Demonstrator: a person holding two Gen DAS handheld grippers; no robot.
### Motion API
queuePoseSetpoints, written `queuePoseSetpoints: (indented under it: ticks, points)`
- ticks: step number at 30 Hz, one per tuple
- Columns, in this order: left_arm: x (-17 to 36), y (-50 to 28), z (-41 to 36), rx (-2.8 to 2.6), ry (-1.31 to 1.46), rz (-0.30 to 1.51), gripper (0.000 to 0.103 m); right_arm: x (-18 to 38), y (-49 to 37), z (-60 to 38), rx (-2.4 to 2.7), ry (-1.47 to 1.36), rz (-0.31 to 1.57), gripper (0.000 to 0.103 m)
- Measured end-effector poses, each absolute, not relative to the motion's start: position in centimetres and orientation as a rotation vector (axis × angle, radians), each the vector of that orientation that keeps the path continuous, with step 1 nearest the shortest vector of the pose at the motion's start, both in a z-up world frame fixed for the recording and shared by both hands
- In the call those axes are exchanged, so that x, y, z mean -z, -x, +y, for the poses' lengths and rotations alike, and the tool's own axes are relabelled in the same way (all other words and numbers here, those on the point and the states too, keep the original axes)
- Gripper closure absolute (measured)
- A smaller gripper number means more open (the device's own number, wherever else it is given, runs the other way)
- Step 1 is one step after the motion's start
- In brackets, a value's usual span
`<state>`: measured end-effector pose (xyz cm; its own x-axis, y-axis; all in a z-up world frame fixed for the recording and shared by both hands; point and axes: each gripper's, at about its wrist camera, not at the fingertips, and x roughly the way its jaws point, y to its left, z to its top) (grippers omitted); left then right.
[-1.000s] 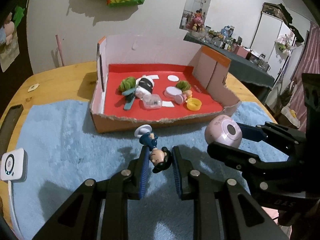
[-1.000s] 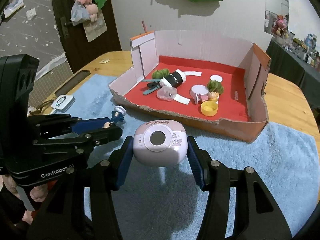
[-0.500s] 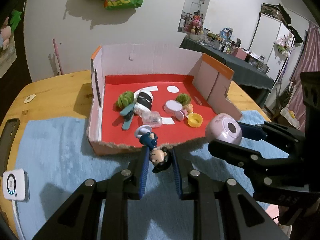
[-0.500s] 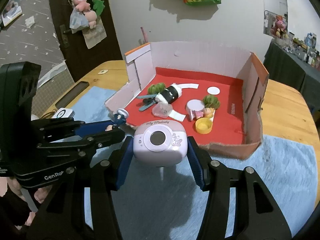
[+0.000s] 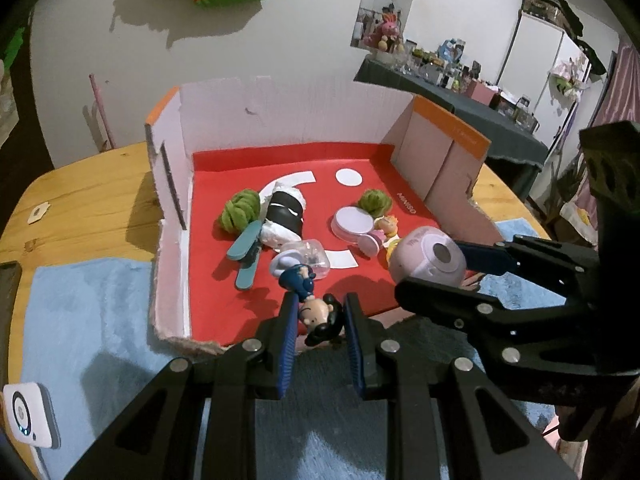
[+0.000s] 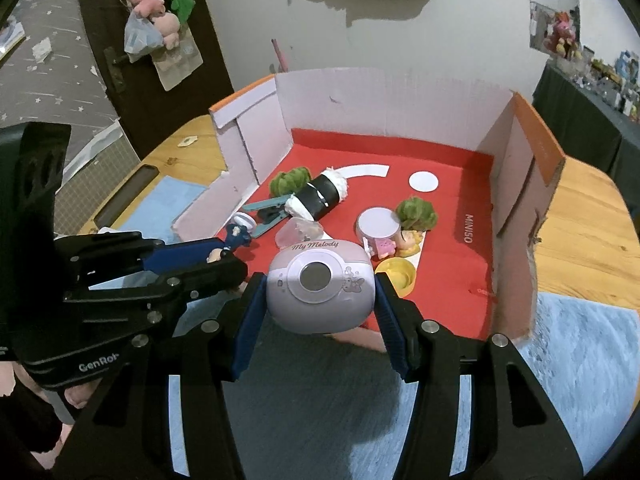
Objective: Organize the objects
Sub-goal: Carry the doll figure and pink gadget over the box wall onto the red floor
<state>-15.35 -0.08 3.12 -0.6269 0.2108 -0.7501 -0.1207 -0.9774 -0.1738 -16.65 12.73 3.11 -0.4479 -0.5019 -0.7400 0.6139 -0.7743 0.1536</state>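
My left gripper [image 5: 318,318] is shut on a small doll figure [image 5: 310,300] with a blue suit and white hat, held over the front edge of the open cardboard box [image 5: 280,120]. My right gripper [image 6: 318,300] is shut on a pink toy camera [image 6: 320,284] marked "My Melody", also over the box's front edge. The camera also shows in the left wrist view [image 5: 428,258], to the right of the doll. The doll also shows in the right wrist view [image 6: 232,240], left of the camera.
The box's red floor [image 6: 448,248] holds two green pompoms [image 5: 242,210], a black and white roll [image 5: 284,216], teal clips [image 5: 246,248], a clear case, a white lid [image 6: 378,224], small figures and a yellow cap [image 6: 396,276]. A blue mat [image 5: 80,320] covers the wooden table. A white device [image 5: 28,420] lies left.
Both grippers moved forward with their objects, from over the blue mat to over the box's front edge. The box now looks closer and larger.
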Motion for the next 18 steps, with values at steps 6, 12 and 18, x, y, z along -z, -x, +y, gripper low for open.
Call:
queuePoseSetpoints:
  ticks: [6,12,18]
  points:
    - [-2.3,16.7,-0.2,-2.614,1.310,-0.153,0.079,-1.8,18.3,12.3,2.178,-1.159,0.182,0.052]
    - [-1.7,17.5,-0.4,-2.584,1.341,-0.140,0.079,-0.8,19.6,11.8,2.146,-1.224,0.195,0.052]
    - [-1.6,18.1,-0.4,-2.575,1.357,-0.121,0.079,-0.1,20.6,11.6,2.125,-1.274,0.199,0.052]
